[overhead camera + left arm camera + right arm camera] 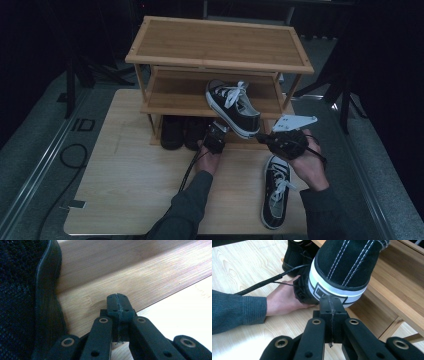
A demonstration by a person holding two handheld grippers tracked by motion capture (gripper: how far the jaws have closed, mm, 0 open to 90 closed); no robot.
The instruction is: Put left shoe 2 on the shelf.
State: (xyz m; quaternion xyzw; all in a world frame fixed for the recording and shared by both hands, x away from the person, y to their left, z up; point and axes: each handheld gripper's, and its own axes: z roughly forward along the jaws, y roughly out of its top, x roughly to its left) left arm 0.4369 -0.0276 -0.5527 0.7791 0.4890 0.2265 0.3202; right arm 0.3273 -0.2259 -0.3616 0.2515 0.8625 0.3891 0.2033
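A black sneaker (232, 106) with white laces lies slanted on the middle shelf of a bamboo shoe rack (220, 42), its heel (344, 262) jutting past the front edge. My right gripper (261, 136) (331, 301) is shut and empty, with its tip right under the heel's white rubber band; contact is unclear. My left gripper (220, 127) (117, 298) is also shut on nothing, and it points at the rack's low wooden board beside a dark shoe (20, 302). Its hand (282, 300) rests on the table below the sneaker.
The matching sneaker (276, 190) lies on the wooden table (130, 170) near my right hand, toe toward me. Dark shoes (172, 132) stand on the rack's bottom level. The rack's top shelf is bare. Cables trail from both grippers across the table.
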